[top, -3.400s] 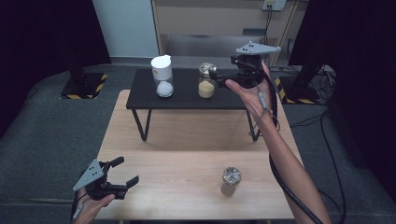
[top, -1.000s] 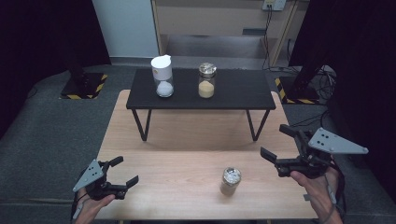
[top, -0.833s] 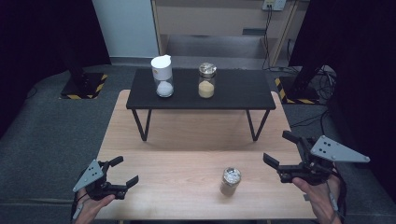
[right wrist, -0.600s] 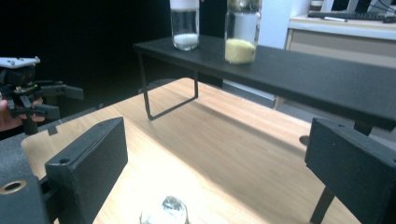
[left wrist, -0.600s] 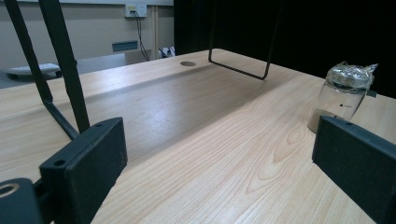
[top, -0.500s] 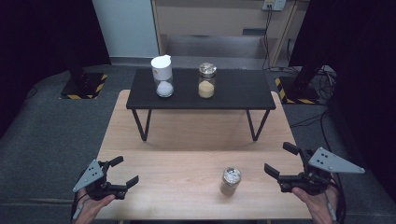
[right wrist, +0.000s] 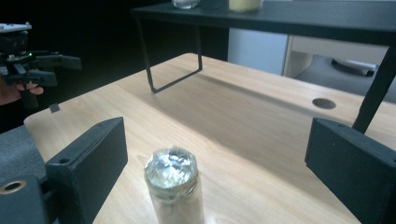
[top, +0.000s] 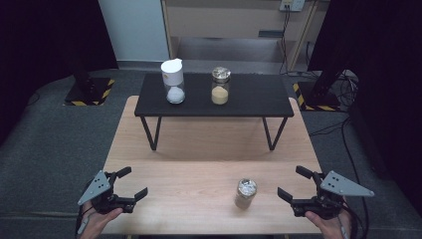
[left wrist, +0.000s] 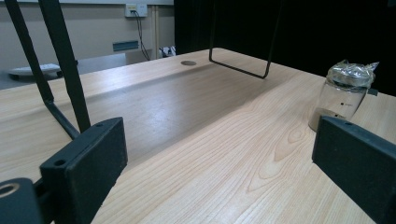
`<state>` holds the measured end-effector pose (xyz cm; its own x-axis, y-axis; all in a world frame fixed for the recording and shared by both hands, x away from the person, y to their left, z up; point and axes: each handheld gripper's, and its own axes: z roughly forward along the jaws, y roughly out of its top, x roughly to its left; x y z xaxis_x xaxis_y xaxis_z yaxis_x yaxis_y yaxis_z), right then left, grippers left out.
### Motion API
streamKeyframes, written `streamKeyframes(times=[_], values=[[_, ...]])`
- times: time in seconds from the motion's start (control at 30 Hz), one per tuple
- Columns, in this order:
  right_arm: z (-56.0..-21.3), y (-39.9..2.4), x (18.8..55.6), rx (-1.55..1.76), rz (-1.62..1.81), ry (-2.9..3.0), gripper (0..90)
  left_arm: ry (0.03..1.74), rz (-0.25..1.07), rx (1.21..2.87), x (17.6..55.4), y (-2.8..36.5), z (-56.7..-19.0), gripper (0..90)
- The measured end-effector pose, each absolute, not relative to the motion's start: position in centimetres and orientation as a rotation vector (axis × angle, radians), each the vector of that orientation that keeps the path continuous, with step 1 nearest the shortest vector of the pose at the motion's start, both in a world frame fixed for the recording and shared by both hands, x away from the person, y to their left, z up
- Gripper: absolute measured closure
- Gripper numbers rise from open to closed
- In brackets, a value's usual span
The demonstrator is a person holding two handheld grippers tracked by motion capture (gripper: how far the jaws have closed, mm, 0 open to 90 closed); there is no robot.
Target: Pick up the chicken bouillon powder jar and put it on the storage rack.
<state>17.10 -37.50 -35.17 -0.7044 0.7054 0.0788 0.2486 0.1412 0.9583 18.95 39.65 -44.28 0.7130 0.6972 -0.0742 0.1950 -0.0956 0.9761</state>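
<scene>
A small glass jar with a foil cap (top: 245,192) stands upright on the wooden table (top: 199,149) near its front edge. My right gripper (top: 292,182) hovers just right of it, open, jaws pointing left at the jar, nothing between them. From the right gripper view the jar (right wrist: 173,186) stands ahead of the wide jaws, apart from both. My left gripper (top: 133,181) is open at the front left, low over the table. In the left gripper view the jar (left wrist: 344,95) stands far off beyond the empty jaws.
A black low shelf (top: 259,99) stands on the table's far half, with a white-capped jar of white powder (top: 173,80) and a jar of yellow powder (top: 220,86) on it. Its thin legs (top: 151,133) reach the table. Cables (top: 343,89) lie on the floor at right.
My right gripper, earlier up at the yellow jar on the shelf, has come down to the table's front right, sinking further beside the foil-capped jar. The left gripper has stayed put.
</scene>
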Motion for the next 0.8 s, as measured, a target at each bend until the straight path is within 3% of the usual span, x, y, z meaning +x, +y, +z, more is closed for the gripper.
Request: streamKeyframes(times=[0.8], values=[[-38.9,-37.2,16.9,0.993,1.499,2.094,7.1,0.704,0.502,1.659,18.9,39.6,-44.2,2.4]])
